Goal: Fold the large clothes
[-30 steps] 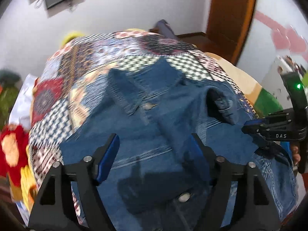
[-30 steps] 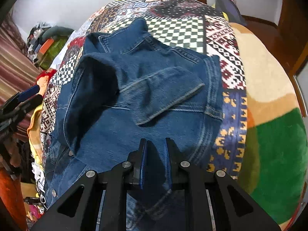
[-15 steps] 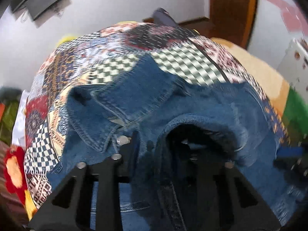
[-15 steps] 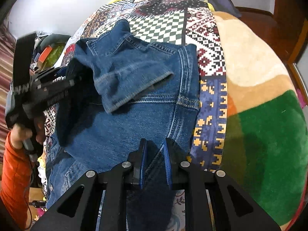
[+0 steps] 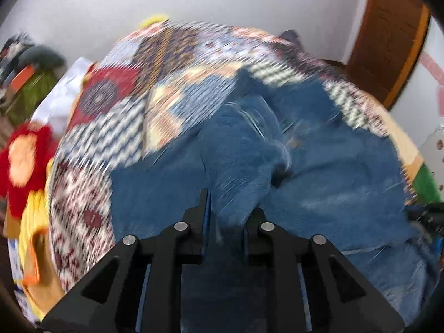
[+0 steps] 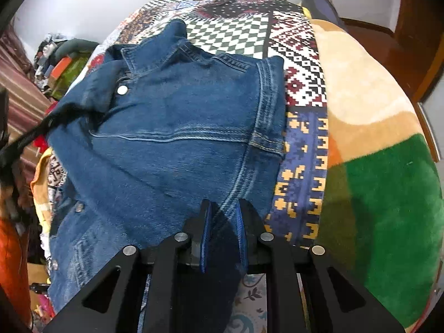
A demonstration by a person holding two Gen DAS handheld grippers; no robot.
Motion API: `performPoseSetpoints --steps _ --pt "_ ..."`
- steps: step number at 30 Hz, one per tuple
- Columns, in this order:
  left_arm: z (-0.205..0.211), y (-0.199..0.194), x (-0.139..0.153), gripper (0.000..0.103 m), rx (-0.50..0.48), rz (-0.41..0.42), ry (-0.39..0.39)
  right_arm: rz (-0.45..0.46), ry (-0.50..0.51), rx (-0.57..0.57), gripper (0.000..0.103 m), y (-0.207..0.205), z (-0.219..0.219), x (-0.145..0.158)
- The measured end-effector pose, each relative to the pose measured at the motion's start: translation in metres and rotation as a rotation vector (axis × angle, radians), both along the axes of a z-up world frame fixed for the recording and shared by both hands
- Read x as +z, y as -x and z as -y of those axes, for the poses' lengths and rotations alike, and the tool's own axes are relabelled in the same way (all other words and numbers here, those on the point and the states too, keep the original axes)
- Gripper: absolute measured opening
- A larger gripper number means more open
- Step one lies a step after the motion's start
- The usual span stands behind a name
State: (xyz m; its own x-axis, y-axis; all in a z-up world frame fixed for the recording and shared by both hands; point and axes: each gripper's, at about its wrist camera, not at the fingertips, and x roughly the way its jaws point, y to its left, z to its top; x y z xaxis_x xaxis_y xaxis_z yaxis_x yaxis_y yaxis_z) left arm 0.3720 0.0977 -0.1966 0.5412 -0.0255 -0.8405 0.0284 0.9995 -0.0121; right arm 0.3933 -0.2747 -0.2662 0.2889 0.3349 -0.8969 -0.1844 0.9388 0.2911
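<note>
A blue denim jacket (image 6: 177,138) lies on the patchwork bedspread (image 6: 299,69), collar at the far end, front up, with its silver button (image 6: 122,90) showing. My right gripper (image 6: 223,216) is shut on the jacket's near right hem. In the left wrist view, which is blurred, my left gripper (image 5: 227,213) is shut on a bunched fold of the jacket (image 5: 249,161). The left gripper (image 6: 30,136) shows at the left edge of the right wrist view, at the jacket's left shoulder.
A green, orange and cream blanket (image 6: 383,183) covers the bed's right side. Clothes and boxes (image 6: 61,63) are piled left of the bed. A red and yellow plush item (image 5: 22,161) lies at the left. A wooden door (image 5: 388,33) stands far right.
The sleeve that lay across the jacket's front is gone from view and the front now lies smooth. My left gripper has swung left with denim in it. My right gripper stays shut on the hem.
</note>
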Motion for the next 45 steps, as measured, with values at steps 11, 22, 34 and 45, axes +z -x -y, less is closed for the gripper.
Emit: performPoseSetpoints --steps 11,22,34,45 --pt "-0.074 0.056 -0.057 0.045 0.181 -0.112 0.18 0.022 0.082 -0.019 0.015 0.007 -0.009 0.001" --pt "-0.117 0.093 -0.051 0.046 0.258 -0.132 0.071 0.002 0.145 0.011 0.015 -0.004 -0.016 0.013" --pt "-0.063 0.053 0.015 0.077 0.075 0.025 0.126 0.126 0.132 0.196 0.015 -0.029 -0.089 0.057" --pt "0.013 0.027 -0.05 0.091 -0.089 -0.102 0.002 0.085 0.258 0.386 0.015 -0.035 -0.146 0.003"
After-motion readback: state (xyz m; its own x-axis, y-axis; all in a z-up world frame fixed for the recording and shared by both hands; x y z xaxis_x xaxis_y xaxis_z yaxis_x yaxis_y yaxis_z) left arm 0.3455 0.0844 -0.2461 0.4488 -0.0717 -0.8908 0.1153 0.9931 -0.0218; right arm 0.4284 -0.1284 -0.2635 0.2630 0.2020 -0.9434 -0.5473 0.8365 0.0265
